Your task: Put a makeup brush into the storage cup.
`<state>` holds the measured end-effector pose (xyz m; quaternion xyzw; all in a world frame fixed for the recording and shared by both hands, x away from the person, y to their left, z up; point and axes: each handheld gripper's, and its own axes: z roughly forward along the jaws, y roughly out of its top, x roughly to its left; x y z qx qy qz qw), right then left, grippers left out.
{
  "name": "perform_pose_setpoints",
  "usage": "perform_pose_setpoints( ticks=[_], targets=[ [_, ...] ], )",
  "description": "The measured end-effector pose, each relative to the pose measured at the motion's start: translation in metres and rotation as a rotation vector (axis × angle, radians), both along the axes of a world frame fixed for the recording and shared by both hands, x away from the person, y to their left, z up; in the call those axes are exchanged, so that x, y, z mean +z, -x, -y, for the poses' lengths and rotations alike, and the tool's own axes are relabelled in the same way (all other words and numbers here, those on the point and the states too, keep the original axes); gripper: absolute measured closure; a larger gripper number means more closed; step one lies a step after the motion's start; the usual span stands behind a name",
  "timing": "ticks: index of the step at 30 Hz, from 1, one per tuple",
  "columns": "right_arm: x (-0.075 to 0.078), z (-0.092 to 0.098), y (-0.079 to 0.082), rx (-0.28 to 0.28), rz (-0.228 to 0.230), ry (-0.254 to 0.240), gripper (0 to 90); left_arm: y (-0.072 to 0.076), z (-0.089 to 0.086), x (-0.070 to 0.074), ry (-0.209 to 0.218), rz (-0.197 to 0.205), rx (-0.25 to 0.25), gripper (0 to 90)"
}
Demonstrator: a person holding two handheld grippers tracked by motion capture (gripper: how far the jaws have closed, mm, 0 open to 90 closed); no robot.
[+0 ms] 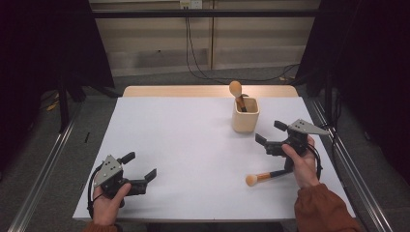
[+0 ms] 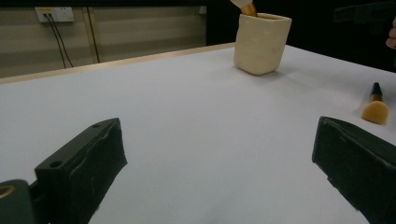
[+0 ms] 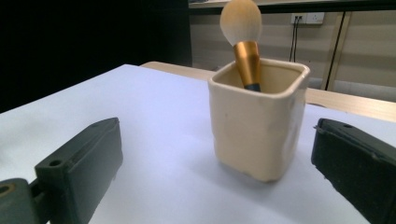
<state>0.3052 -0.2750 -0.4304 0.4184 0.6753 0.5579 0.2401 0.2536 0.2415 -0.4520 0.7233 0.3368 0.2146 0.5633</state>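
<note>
A: Where does everything sit, taking the cream cup (image 1: 245, 115) as the marker?

B: The cup stands upright on the white desk (image 1: 183, 145), toward its far right part. One brush (image 1: 238, 94) stands inside it, handle down, its pale round head poking above the rim and leaning a little to the left in the high view.

A: And the second brush?

B: The other brush (image 1: 265, 176) lies flat on the desk, nearer the person than the cup and slightly to its right, with its bristle head pointing left. The right hand (image 1: 302, 164) is just above its handle end; I cannot tell whether they touch.

A: What about the right hand-held gripper?

B: The right hand-held gripper (image 1: 271, 134) is just to the right of the cup, close to it but apart. Its jaws stand wide apart with nothing between them. In its own view the cup (image 3: 259, 123) stands ahead of the gap between the jaws, with the brush head (image 3: 241, 22) above the rim.

A: And the left one?

B: The left hand-held gripper (image 1: 141, 166) is well away from the cup, near the desk's front left part, held by the left hand (image 1: 110, 197). Its jaws are also spread wide and hold nothing. Its view looks across bare desk to the cup (image 2: 261, 43), with the lying brush (image 2: 375, 108) at the right.
</note>
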Motion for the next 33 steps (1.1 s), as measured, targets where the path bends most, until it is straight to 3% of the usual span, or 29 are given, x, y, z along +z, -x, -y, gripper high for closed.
perform_pose_setpoints(
  ticks=[5,11,20,25,33],
  targets=[
    [-0.003,0.009,0.015,-0.031,0.012,0.023,1.5,0.000,-0.002,-0.001,-0.003,-0.003,0.003,2.4],
    [-0.009,0.019,0.031,-0.061,-0.003,0.022,1.5,0.001,-0.005,-0.002,0.003,-0.002,0.019,2.4],
    [-0.017,0.030,0.063,-0.110,0.014,0.018,0.8,0.006,-0.005,0.000,0.009,0.006,0.028,2.4],
    [-0.022,0.032,0.077,-0.097,-0.012,0.052,0.8,0.007,-0.005,0.000,0.013,0.004,0.027,2.3],
    [-0.024,0.038,0.092,-0.109,-0.007,0.031,0.6,0.012,-0.010,0.000,0.014,0.008,0.032,2.2]
  ],
)
